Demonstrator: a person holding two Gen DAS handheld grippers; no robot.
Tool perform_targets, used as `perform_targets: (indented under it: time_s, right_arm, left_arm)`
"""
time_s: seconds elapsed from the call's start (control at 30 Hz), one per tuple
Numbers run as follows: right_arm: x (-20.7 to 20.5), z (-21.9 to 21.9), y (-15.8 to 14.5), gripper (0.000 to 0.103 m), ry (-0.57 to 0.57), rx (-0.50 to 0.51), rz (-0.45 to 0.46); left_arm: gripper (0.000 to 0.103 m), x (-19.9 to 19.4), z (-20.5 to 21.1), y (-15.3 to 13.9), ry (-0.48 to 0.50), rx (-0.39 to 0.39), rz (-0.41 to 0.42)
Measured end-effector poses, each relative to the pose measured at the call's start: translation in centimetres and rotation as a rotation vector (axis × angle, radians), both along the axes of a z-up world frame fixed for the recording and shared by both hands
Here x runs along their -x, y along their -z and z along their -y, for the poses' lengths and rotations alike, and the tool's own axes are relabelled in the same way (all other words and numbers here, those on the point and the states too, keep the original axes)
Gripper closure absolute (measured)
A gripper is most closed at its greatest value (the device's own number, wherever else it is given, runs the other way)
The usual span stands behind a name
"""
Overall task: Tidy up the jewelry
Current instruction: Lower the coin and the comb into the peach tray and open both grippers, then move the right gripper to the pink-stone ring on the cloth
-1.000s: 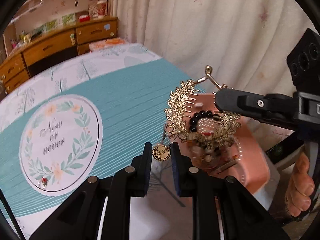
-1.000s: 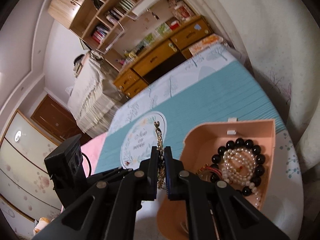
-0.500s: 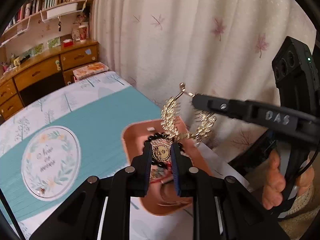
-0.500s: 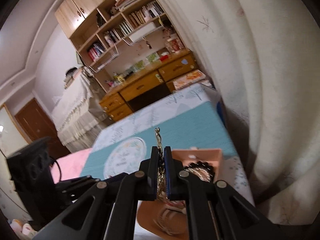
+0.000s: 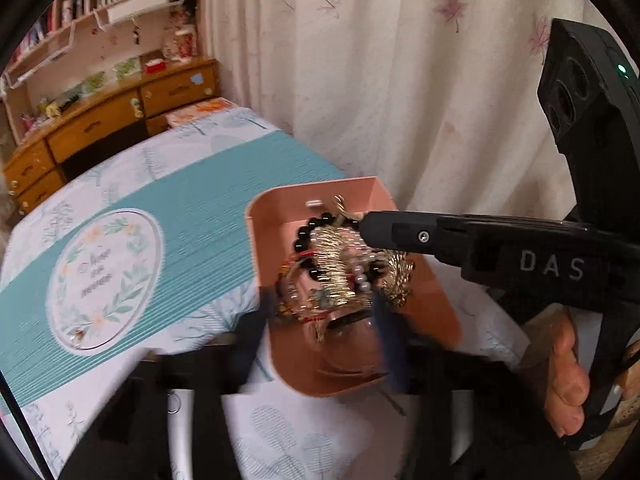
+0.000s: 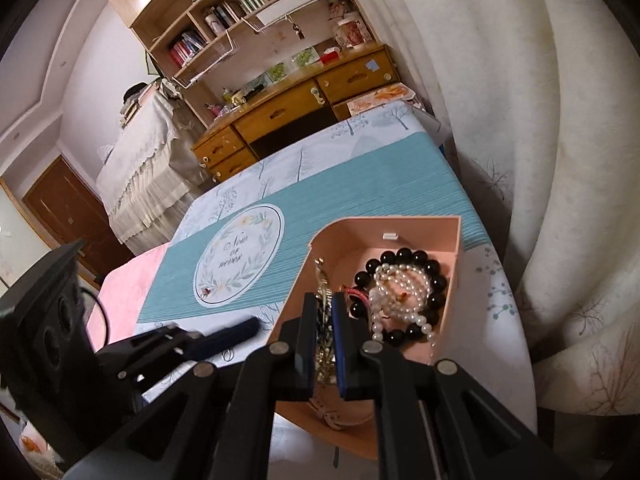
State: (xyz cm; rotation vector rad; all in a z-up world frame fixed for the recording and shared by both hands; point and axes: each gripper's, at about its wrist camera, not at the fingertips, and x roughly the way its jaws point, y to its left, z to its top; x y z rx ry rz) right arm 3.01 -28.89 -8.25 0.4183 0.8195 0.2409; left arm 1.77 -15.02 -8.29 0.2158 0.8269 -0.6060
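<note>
The gold necklace point(image 6: 323, 334) is hanging between the pads of the right gripper point(image 6: 323, 344), which is clamping it just above the near left part of the pink box point(image 6: 454, 240). In the left wrist view that same gripper point(image 5: 366, 226) is reaching in from the right over the box point(image 5: 280, 200), and the necklace point(image 5: 340, 264) is draping below its tip in two leafy gold loops, down among the jewelry already inside.

The left gripper point(image 5: 320, 312) is standing with its jaws wide apart; they have just been opening, and their pads are blurred. The lower end of the necklace is sitting in the gap between them, over the box, with neither pad pressing on it. From the right wrist view the left gripper's fingers point(image 6: 224, 338) are lying to the left of the box, near its corner.

Inside the box a black bead bracelet point(image 6: 400, 292) is ringing a pearl strand point(image 6: 400, 300), and a red cord bracelet point(image 6: 356, 294) is lying just beside the right gripper's tip. The box is resting on the white edge of the tablecloth point(image 6: 380, 184), next to its teal band, close to the curtain point(image 6: 540, 120). A hand point(image 5: 568, 376) is gripping the right gripper's handle at the lower right of the left wrist view.
</note>
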Motion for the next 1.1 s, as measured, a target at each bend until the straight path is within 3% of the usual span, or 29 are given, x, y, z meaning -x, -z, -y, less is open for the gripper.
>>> perform_targets:
  time_s: [0.03, 0.07, 0.13, 0.37, 0.63, 1.1]
  right_arm:
    - [0.1, 0.0, 0.0, 0.09, 0.007, 0.01, 0.004]
    - [0.2, 0.0, -0.2, 0.085, 0.013, 0.017, 0.01]
    - [0.7, 0.0, -0.7, 0.079, 0.023, 0.022, 0.038]
    - [1.7, -1.2, -1.6, 0.079, 0.027, 0.067, 0.097]
    - [1.7, -2.7, -0.7, 0.079, -0.015, 0.064, 0.056]
    - [2.9, -6.7, -1.1, 0.079, -0.081, 0.112, 0.065]
  left_arm:
    - [0.016, 0.3, -0.3, -0.2, -0.025, -0.008, 0.029]
    - [0.014, 0.5, -0.6, -0.4, -0.038, -0.013, 0.047]
    - [0.014, 0.7, -1.3, -0.7, -0.056, -0.02, 0.069]
    - [0.014, 0.9, -3.8, -1.1, -0.134, 0.0, 0.057]
    - [0.014, 1.5, -6.9, -1.0, -0.214, 0.025, 0.04]
    - [0.014, 2.0, -10.3, -0.3, -0.269, 0.044, 0.004]
